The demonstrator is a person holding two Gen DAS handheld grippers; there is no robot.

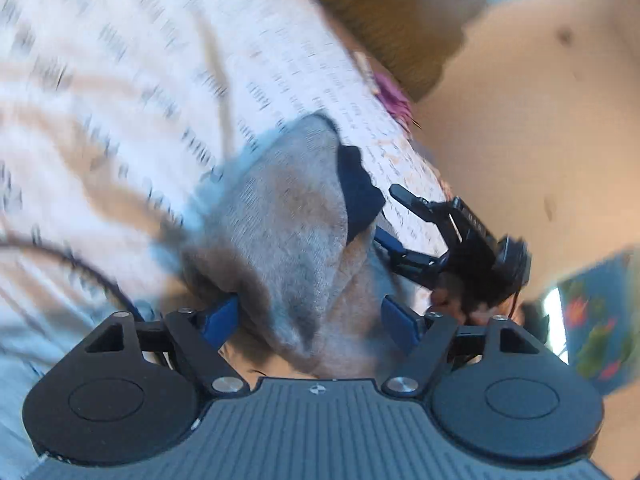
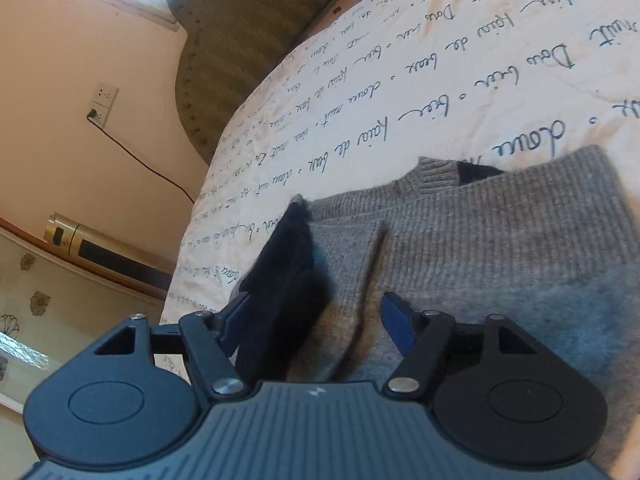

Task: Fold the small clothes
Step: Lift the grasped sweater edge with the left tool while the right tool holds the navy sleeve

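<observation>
A grey knit garment (image 1: 280, 232) (image 2: 500, 240) with a dark navy part (image 1: 360, 196) (image 2: 288, 264) lies folded on the white bed sheet (image 2: 400, 80). My left gripper (image 1: 312, 314) is low over it, open, and a grey fold rises between its blue pads (image 1: 222, 318) without being pinched. My right gripper (image 2: 316, 314) is open too, with the navy edge and the grey knit lying between its fingers. In the left wrist view the right gripper (image 1: 386, 212) shows at the garment's right side, fingers apart. That view is blurred.
The sheet (image 1: 120, 80), printed with script writing, covers the bed. An olive padded headboard (image 2: 240, 40) stands behind it. A wall socket (image 2: 102, 100) with a black cable and a gold and black cylinder (image 2: 100, 248) are to the left. Something purple (image 1: 392, 92) lies at the sheet's edge.
</observation>
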